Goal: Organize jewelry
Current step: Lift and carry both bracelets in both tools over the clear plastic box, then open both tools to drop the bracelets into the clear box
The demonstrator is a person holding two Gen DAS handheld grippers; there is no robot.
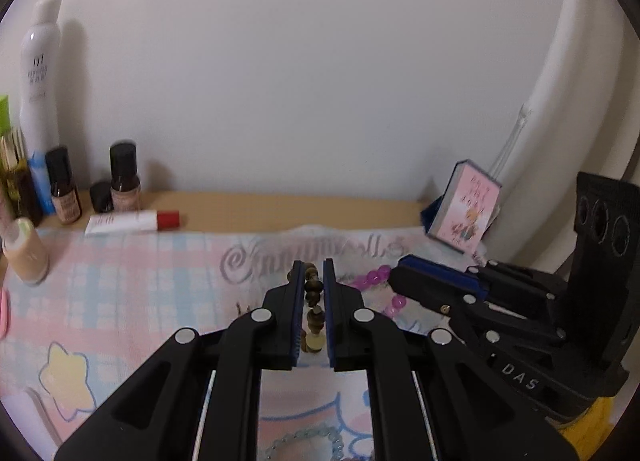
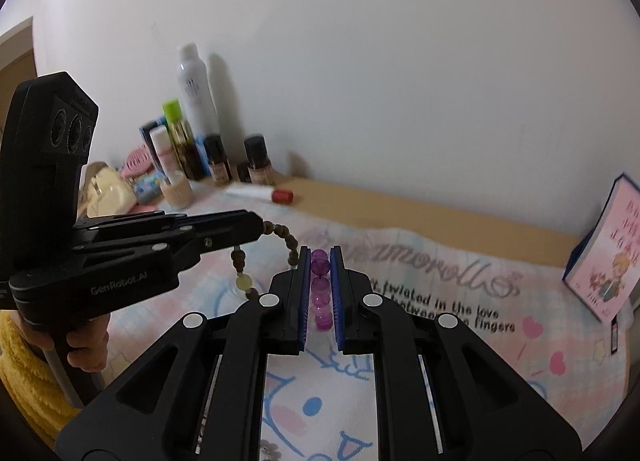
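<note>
Fingers [image 2: 306, 293] pinch purple beads [image 2: 321, 281]; "GenRobot.AI" left gripper [image 1: 313, 301] pinches brown beads [image 1: 314, 287].

A pastel checked cloth [image 1: 132, 281] with cartoon prints and script lettering covers the counter [image 1: 304, 211]. A tall white spray can [image 1: 40, 73] stands at the back left against the wall [image 1: 300, 61]. Two small brown bottles [image 1: 124, 179] with black caps stand beside it. A white tube with a red cap [image 1: 134, 220] lies flat in front of them. A pink book [image 1: 464, 207] leans tilted at the back right. A green-capped bottle [image 2: 180, 137] stands among the toiletries.
</note>
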